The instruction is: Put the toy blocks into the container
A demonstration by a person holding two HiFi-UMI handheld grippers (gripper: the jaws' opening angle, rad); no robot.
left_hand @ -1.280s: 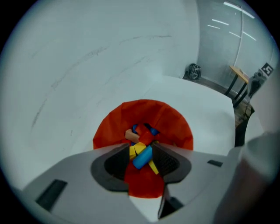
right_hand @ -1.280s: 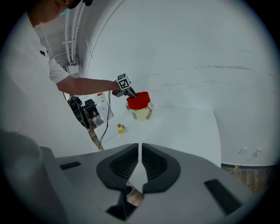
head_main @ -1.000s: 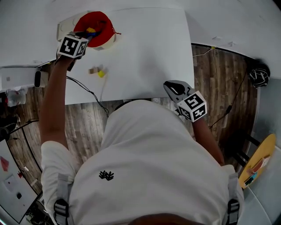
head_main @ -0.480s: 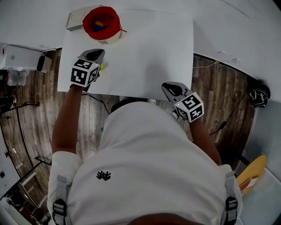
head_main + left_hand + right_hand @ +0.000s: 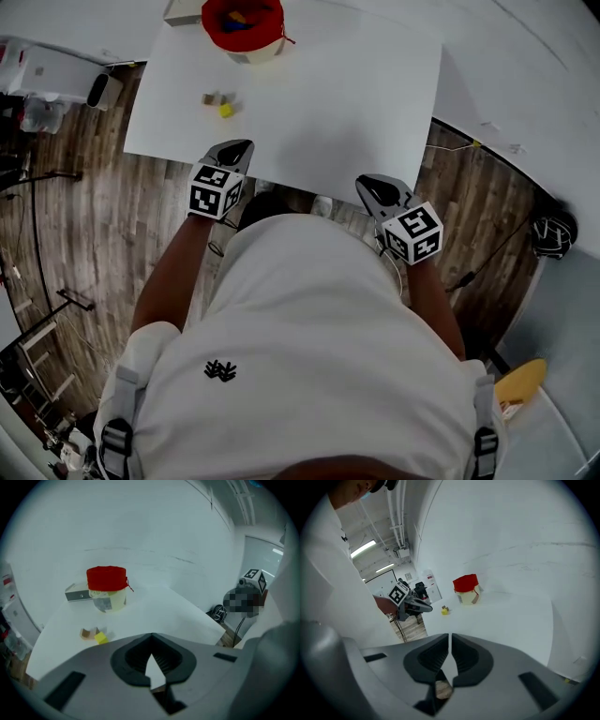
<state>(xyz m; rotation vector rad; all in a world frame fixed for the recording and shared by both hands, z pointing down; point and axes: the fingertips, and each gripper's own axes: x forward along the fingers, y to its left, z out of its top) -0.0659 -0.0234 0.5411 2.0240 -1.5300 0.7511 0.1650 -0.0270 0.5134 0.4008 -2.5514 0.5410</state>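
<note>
Person in a white shirt stands at the near edge of a white table [image 5: 375, 84], a gripper in each hand. Wood floor [image 5: 84, 234] shows to either side.

Left gripper [image 5: 240, 148]: low over the near-left edge of the table, pointing toward the far side. Jaws closed tip to tip, nothing between them; only bare table surface shows through the gap behind the tips.

Right gripper [image 5: 368, 186]: at the near edge, right of the person's body, just off the tabletop, also aimed toward the far side. Jaws drawn together to a thin slit, nothing held.

Container [image 5: 242, 23]: pale tub with a red lining folded over its rim, upright at the far-left of the table. Coloured blocks [image 5: 235, 18] already lie inside, yellow and blue visible. A flat grey box [image 5: 77, 593] sits just beside it on its left.

Two blocks remain out on the table, between the container and the left gripper, nearer the container: a yellow block [image 5: 226, 110] and a tan block [image 5: 211, 97], just beside each other, the tan one to the left and slightly farther. Cannot tell whether they touch. Both are well apart from either gripper.

Rest of the tabletop to the right carries nothing else that I can make out.
</note>
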